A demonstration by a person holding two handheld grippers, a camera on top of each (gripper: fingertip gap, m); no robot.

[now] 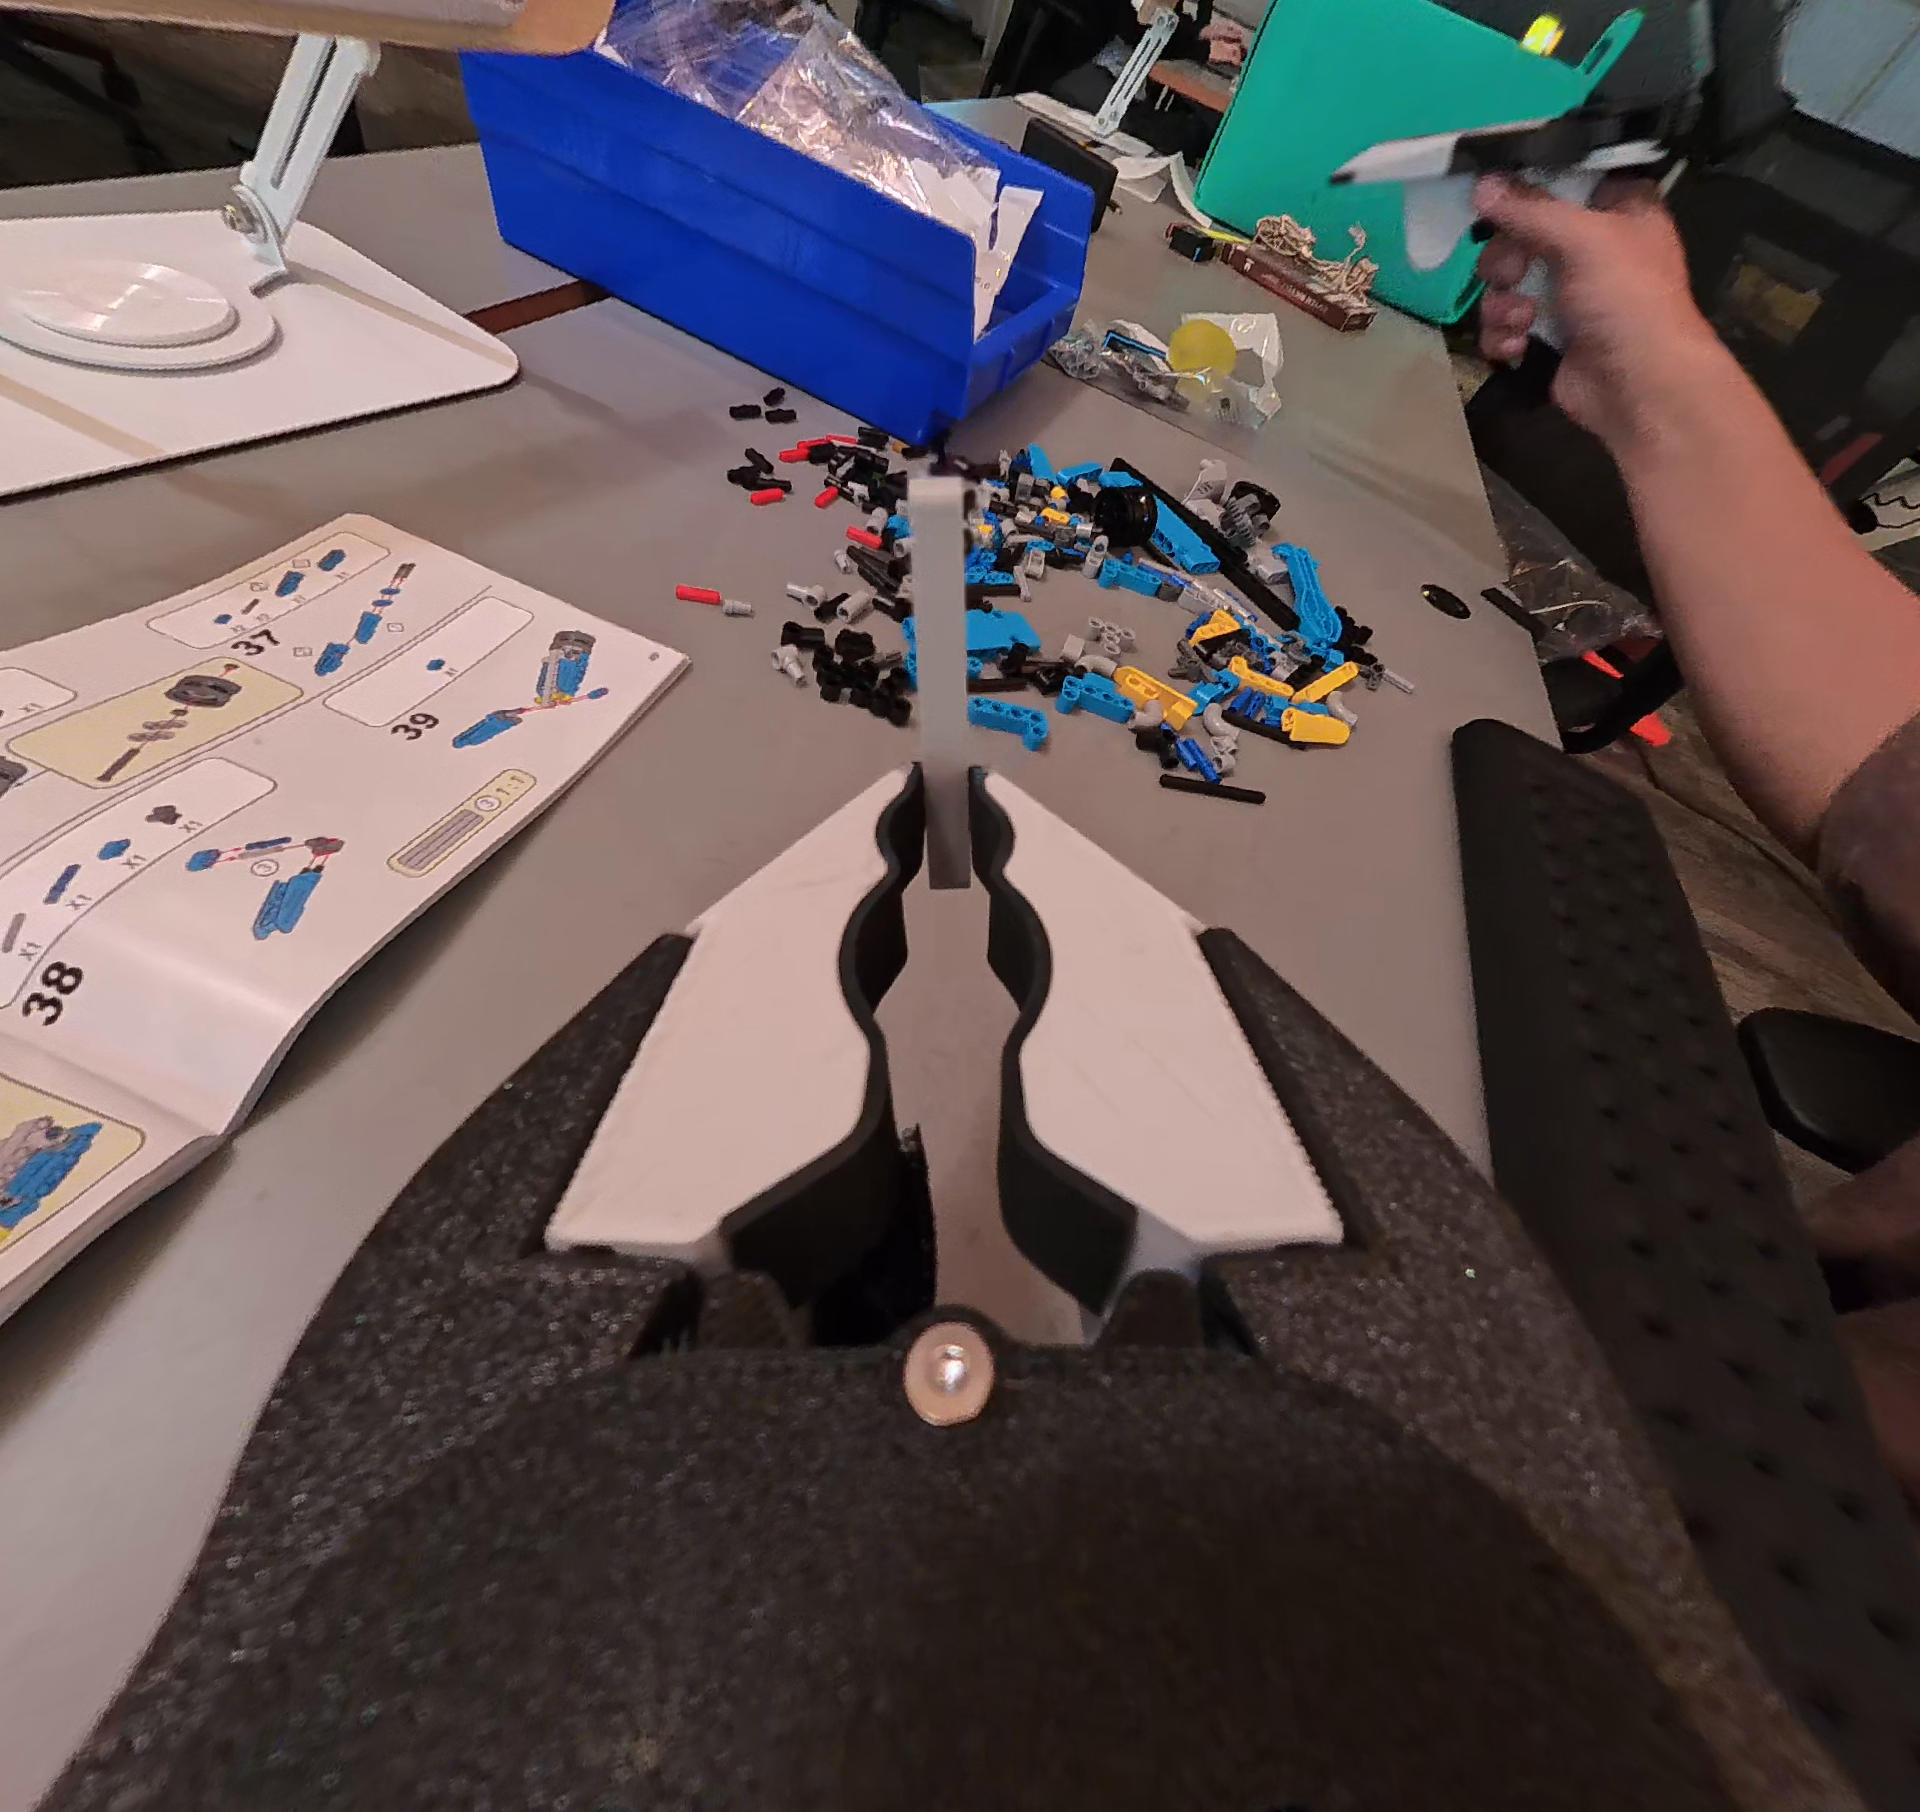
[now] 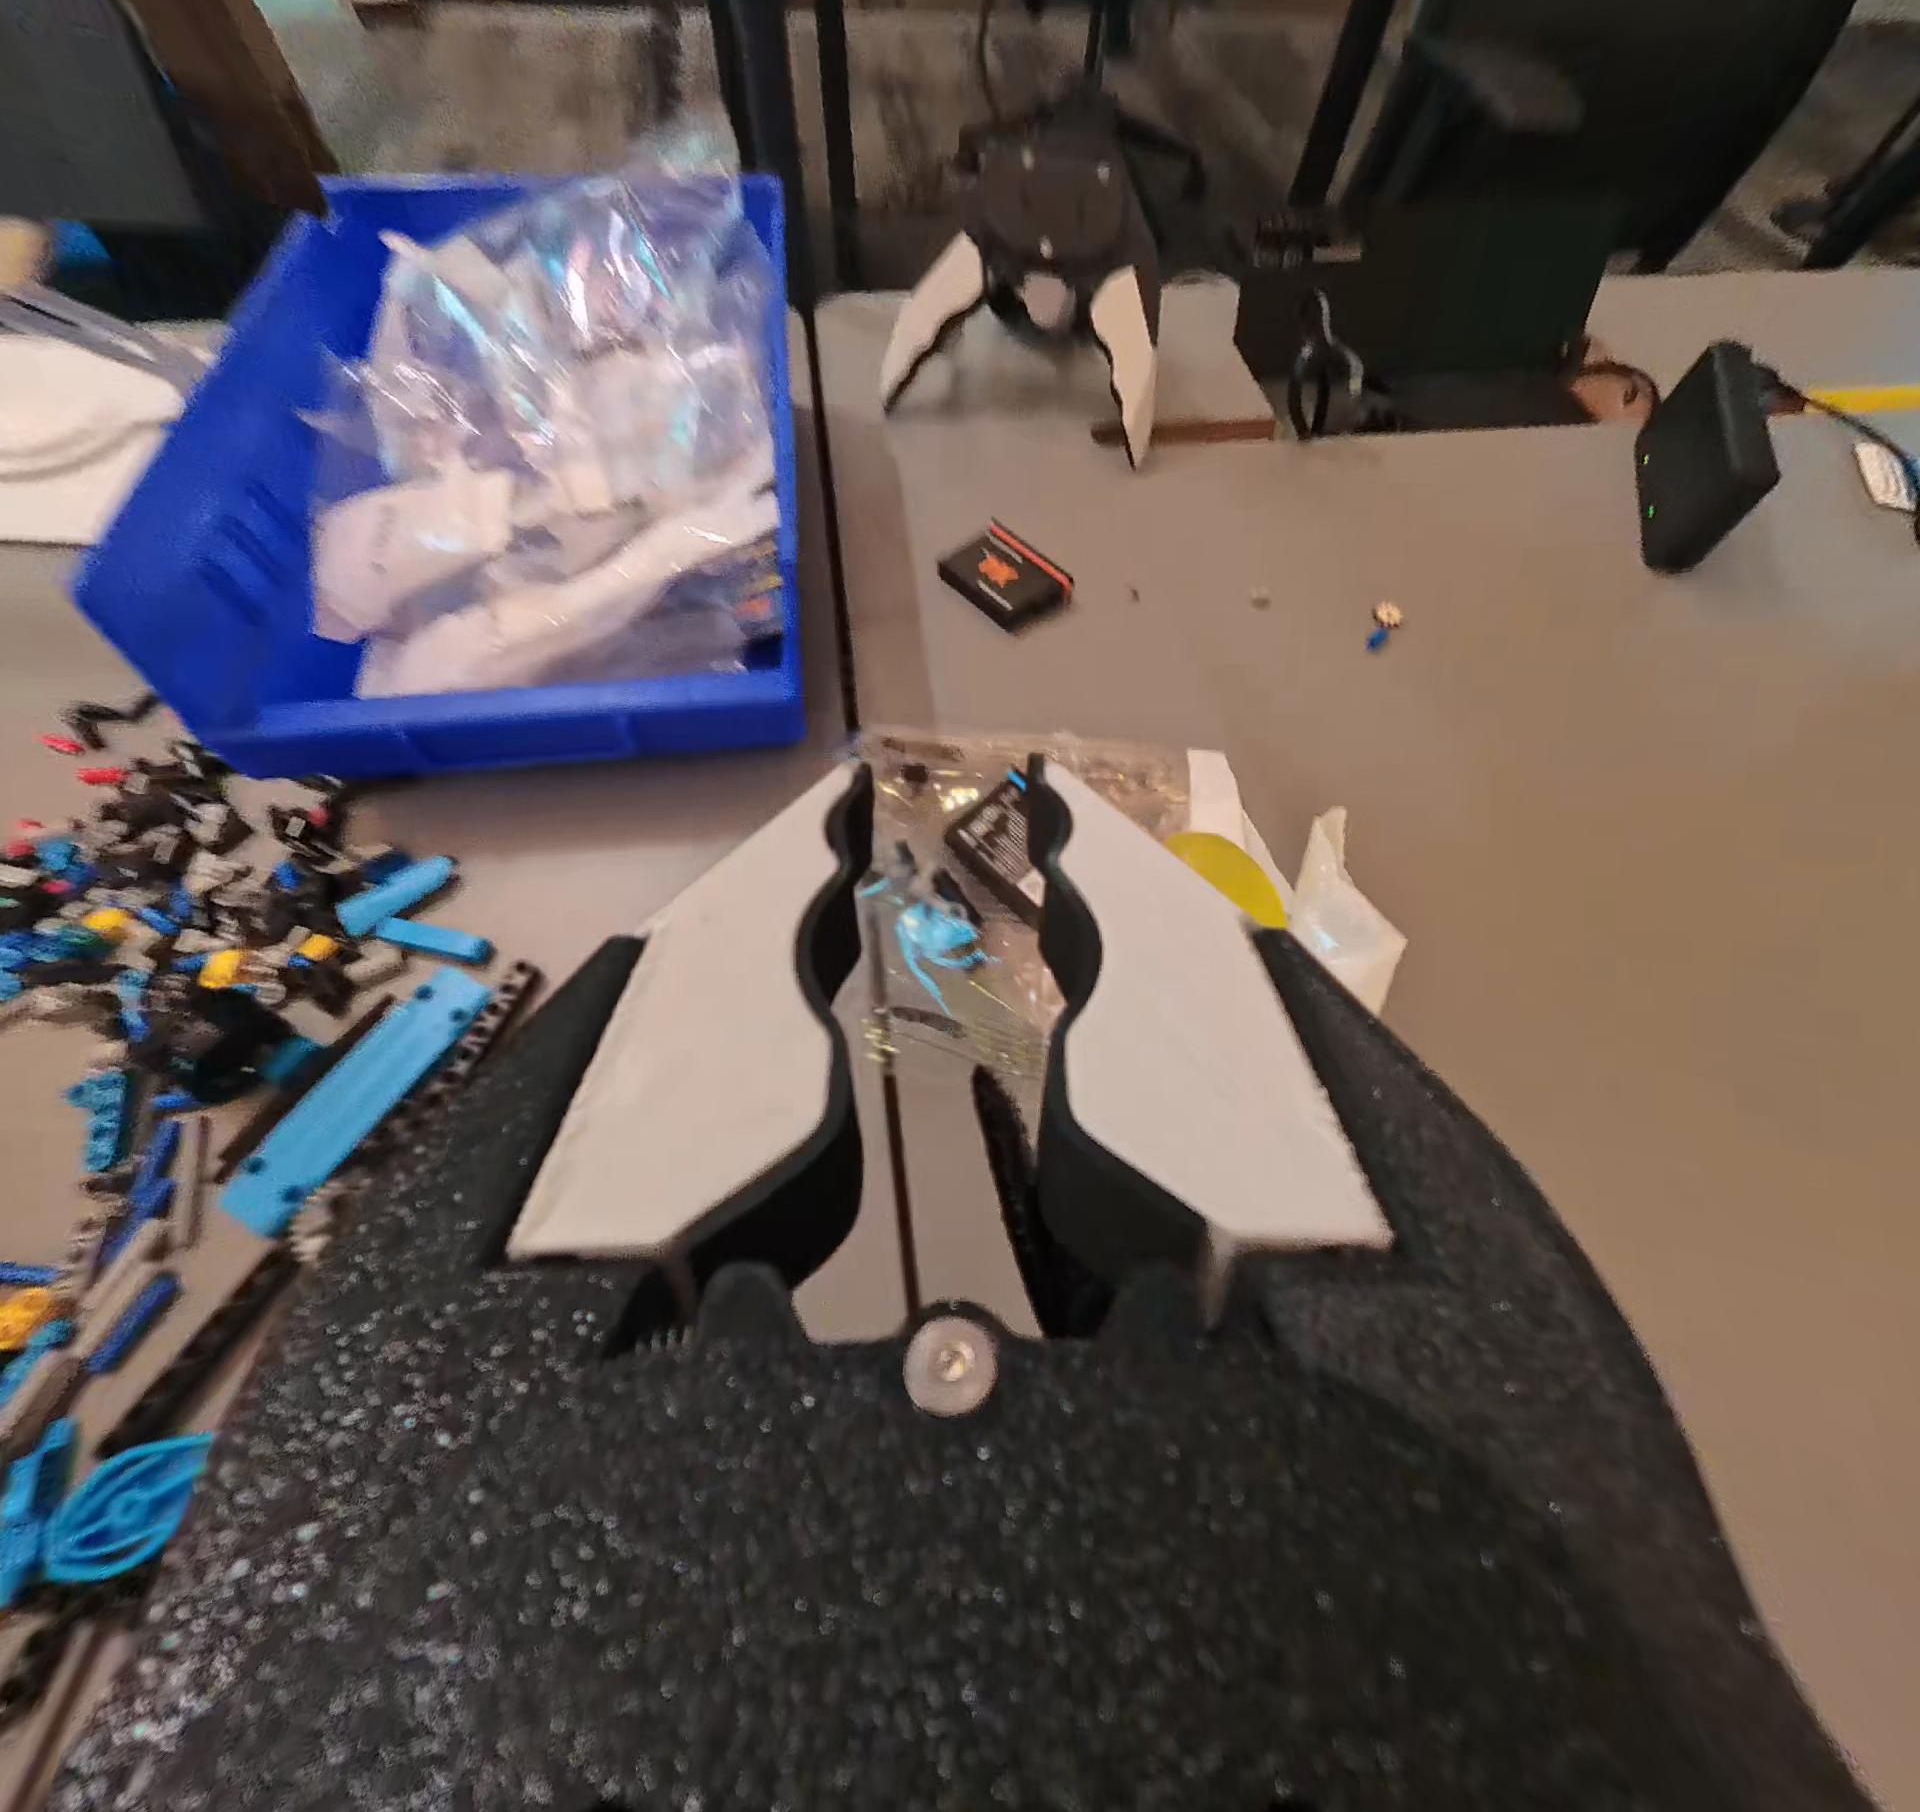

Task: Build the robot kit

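Observation:
My left gripper (image 1: 945,788) is shut on a long flat grey beam (image 1: 935,619). The beam sticks out forward past the fingertips, above a pile of small blue, black, yellow and red building pieces (image 1: 1101,609) on the grey table (image 1: 582,474). My right gripper (image 2: 951,775) is open and empty. It hovers over a clear plastic bag of small parts (image 2: 956,941) beside a yellow piece (image 2: 1231,874). The right gripper also shows in the left wrist view (image 1: 1455,167), blurred, held by a hand at the upper right. The pile also shows blurred in the right wrist view (image 2: 156,983).
A blue bin (image 1: 769,235) of plastic bags stands behind the pile. An open instruction booklet (image 1: 260,775) and a white stand (image 1: 208,308) lie left. A green bag (image 1: 1382,110) is at the back and a black mesh chair back (image 1: 1621,1191) at right. Another gripper (image 2: 1039,318), a small black box (image 2: 1003,573) and a black pack (image 2: 1704,458) lie on the far table.

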